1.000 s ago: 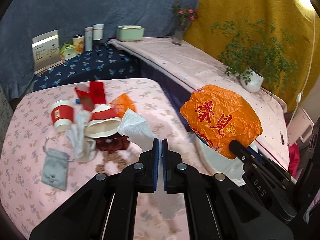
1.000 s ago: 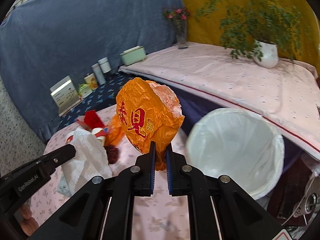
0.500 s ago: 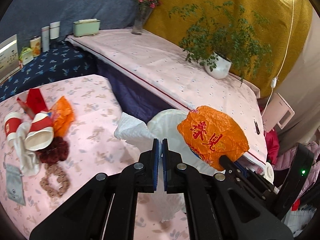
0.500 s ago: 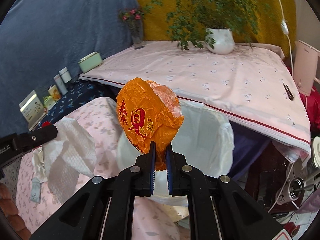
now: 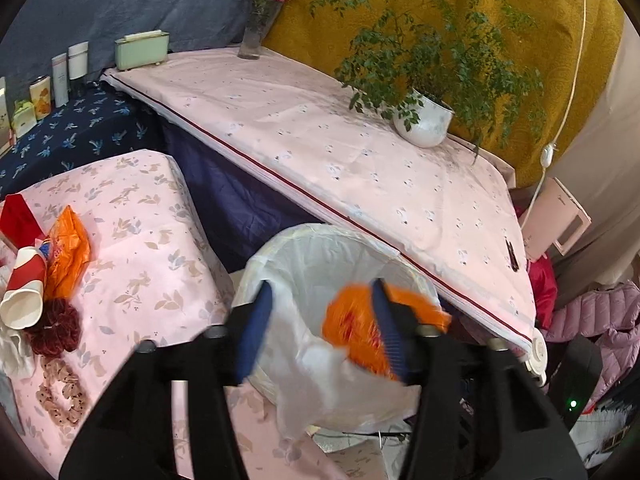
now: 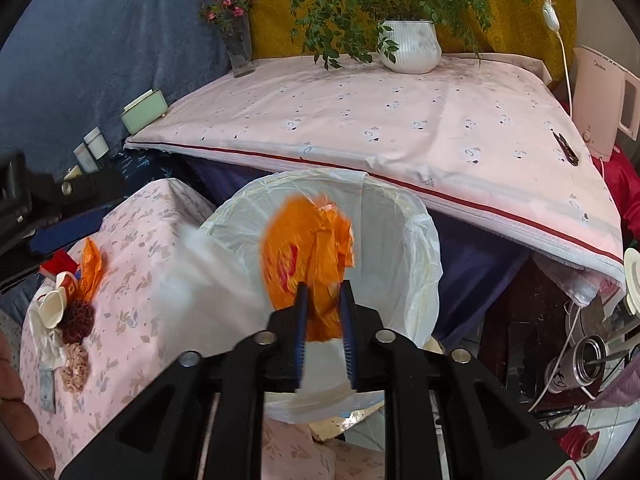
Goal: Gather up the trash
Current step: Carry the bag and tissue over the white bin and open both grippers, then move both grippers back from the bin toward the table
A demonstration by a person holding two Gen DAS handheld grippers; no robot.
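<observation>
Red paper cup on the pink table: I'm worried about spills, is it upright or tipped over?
Tipped over. The red paper cup lies on its side among the remaining litter, its open mouth facing the camera; no liquid shows around it.

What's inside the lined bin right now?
The bin shows only its white liner. The orange wrapper and a blurred white tissue hang over its mouth, hiding the bottom. The right hand-held gripper has just been opening, with the wrapper between its jaws.
</observation>
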